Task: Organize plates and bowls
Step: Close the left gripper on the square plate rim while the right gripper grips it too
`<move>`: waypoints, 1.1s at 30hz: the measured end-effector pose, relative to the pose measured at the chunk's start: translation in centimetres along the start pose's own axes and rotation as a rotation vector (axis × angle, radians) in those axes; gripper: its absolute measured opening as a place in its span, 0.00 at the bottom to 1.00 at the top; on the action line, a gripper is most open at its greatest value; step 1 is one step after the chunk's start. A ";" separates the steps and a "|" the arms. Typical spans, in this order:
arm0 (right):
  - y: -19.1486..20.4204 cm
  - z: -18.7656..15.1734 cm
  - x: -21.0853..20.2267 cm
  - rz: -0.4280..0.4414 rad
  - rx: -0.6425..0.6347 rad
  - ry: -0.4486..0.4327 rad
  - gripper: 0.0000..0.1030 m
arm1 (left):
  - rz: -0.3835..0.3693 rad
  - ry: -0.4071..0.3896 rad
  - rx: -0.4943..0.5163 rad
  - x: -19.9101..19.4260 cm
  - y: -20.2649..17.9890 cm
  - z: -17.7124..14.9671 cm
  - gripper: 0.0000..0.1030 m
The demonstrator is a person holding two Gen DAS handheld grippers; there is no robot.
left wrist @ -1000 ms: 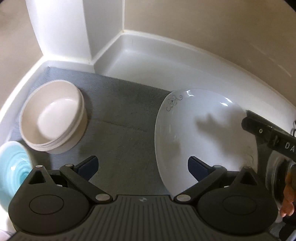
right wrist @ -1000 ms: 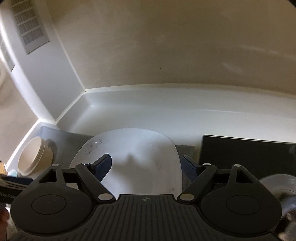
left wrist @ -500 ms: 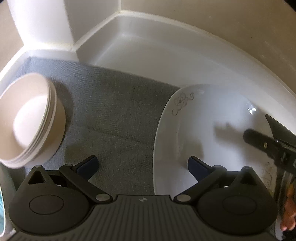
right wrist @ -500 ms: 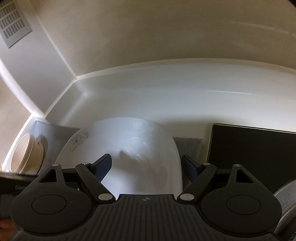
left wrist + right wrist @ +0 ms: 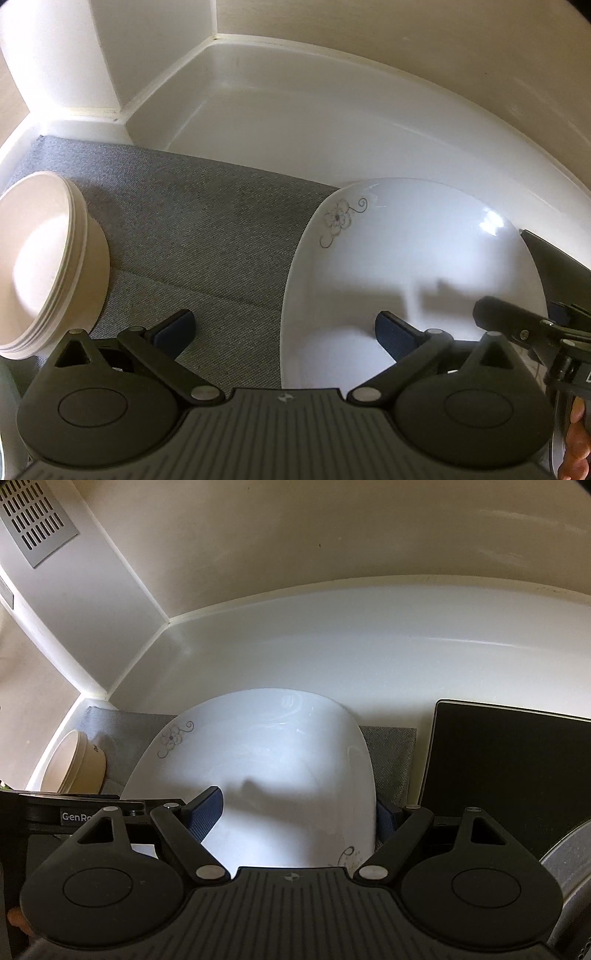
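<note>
We see 2 spread, empty grippers, left gripper (image 5: pixel 284 326) and right gripper (image 5: pixel 295 812), over a white floral plate (image 5: pixel 266 768) at the gray mat's (image 5: pixel 192 221) right edge; stacked beige bowls (image 5: pixel 44 266) sit at its left edge. Plate still unsorted.

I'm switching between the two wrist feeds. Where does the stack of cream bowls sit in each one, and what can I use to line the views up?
Left wrist: stack of cream bowls at the left edge, large, on the grey mat.
Right wrist: same stack small at the far left, beside the wall corner.
Shared landmark: the white plate with the flower print, to the right of the bowls in both.
</note>
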State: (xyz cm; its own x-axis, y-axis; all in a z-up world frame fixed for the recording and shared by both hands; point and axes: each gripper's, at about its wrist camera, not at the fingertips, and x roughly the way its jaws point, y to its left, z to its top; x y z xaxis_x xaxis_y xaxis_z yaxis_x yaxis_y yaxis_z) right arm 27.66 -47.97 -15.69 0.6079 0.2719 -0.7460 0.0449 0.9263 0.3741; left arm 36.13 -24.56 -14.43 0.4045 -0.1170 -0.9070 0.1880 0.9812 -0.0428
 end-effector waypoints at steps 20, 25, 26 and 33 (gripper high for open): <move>0.9 -0.1 0.3 -0.103 -0.044 -0.006 0.63 | -0.085 0.007 0.019 0.0 -0.3 0.2 0.99; 1.2 -0.3 0.4 -0.164 -0.114 -0.014 0.40 | -0.060 -0.023 -0.009 -1.3 -0.3 0.1 0.46; 1.0 -0.3 0.3 -0.164 -0.116 -0.016 0.39 | -0.074 -0.023 -0.042 -1.4 0.4 0.2 0.40; 0.0 0.3 -0.1 -0.128 -0.014 0.013 0.31 | -0.164 0.003 -0.123 -1.6 3.0 0.4 0.32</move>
State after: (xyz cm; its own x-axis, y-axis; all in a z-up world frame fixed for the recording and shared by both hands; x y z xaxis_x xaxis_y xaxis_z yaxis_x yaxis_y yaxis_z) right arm 27.81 -48.02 -15.48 0.5874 0.1542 -0.7945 0.1105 0.9572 0.2675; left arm 36.40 -21.44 -12.92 0.3743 -0.2765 -0.8851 0.1403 0.9604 -0.2407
